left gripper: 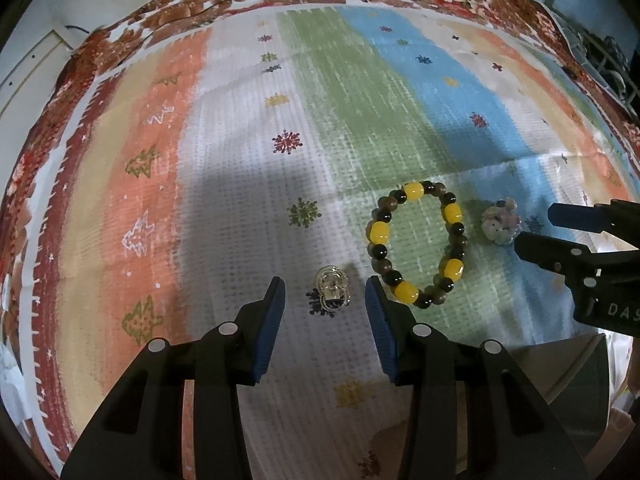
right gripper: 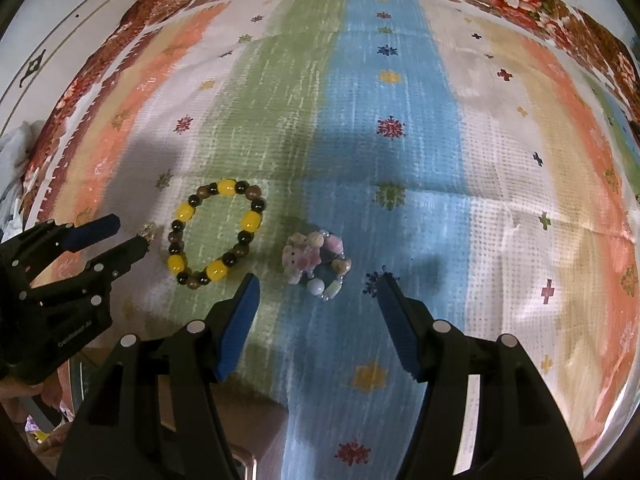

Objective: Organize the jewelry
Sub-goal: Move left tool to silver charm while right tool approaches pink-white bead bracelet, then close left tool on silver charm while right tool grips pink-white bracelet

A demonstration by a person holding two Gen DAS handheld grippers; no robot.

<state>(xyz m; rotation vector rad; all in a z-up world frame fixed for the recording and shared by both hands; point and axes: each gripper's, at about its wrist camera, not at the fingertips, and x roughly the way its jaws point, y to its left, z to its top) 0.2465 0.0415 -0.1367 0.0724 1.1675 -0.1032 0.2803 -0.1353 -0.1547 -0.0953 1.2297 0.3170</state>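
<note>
Jewelry lay in a row on the striped cloth (left gripper: 240, 140): a small metal ring (left gripper: 331, 290) at the left, the yellow-and-brown bracelet (left gripper: 416, 242) in the middle, the pale charm bracelet (right gripper: 318, 264) at the right.

Your left gripper (left gripper: 326, 294) pointed steeply down with the ring straight ahead of it, lying between the two pads. The pads stood apart, clear of the ring on both sides and clamping nothing. The ring's longer side ran along the line the fingers pointed, so a squeeze would likely have met its narrow width.

Your right gripper (right gripper: 318, 294) stood the same way over the charm bracelet, which lay just ahead of the fingertips and a little toward the left finger (right gripper: 244, 300). Those pads were wide apart and empty too.

Each hand was nearest its own piece; the beaded bracelet sat between them, just beside your left gripper's right finger (left gripper: 378, 300), near enough to be nudged, I'd judge.
</note>
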